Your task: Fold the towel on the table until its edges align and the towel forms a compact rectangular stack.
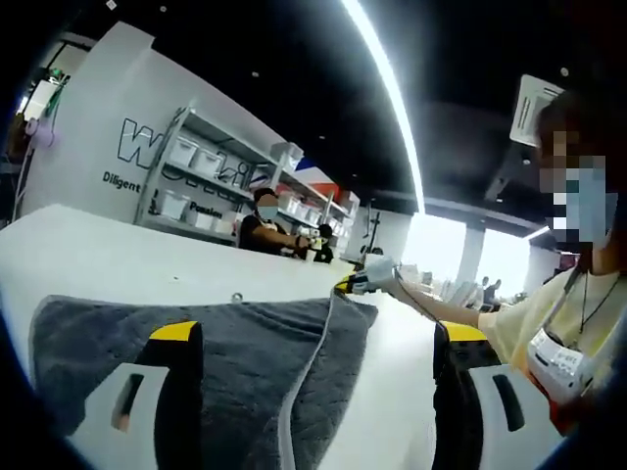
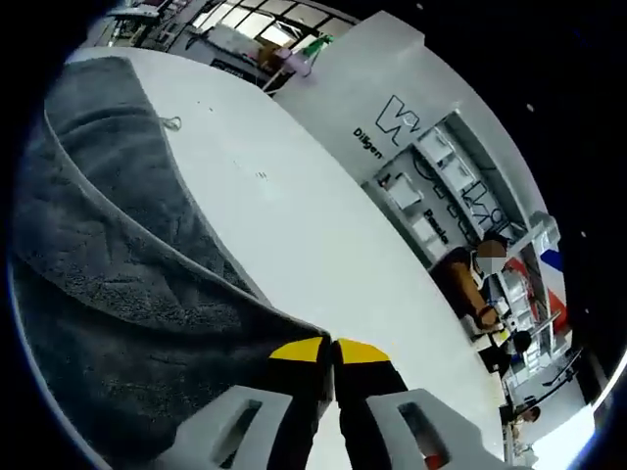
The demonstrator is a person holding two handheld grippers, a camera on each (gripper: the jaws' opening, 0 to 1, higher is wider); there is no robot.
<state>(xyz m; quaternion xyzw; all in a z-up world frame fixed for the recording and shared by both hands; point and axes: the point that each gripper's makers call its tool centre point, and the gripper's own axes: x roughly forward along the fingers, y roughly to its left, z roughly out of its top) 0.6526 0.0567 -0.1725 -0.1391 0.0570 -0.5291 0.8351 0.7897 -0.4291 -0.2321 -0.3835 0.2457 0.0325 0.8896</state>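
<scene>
A grey towel [image 1: 245,362] lies spread on the white table [image 1: 118,259]. In the left gripper view my left gripper [image 1: 318,333] stands wide open low over the towel. Its yellow-tipped left jaw is above the cloth, its right jaw above bare table. A folded towel edge runs up between the jaws to the far corner, where my right gripper [image 1: 358,284] sits in a gloved hand. In the right gripper view my right gripper [image 2: 331,352] is shut, its yellow tips pinched on a corner of the towel [image 2: 118,274], which spreads away to the left.
The person [image 1: 558,333] holding the grippers stands at the right of the table, in a yellow shirt with a badge. Bare white table [image 2: 294,215] stretches beyond the towel. Shelves with white bins [image 1: 196,176] and a second person [image 1: 263,223] are behind the table's far edge.
</scene>
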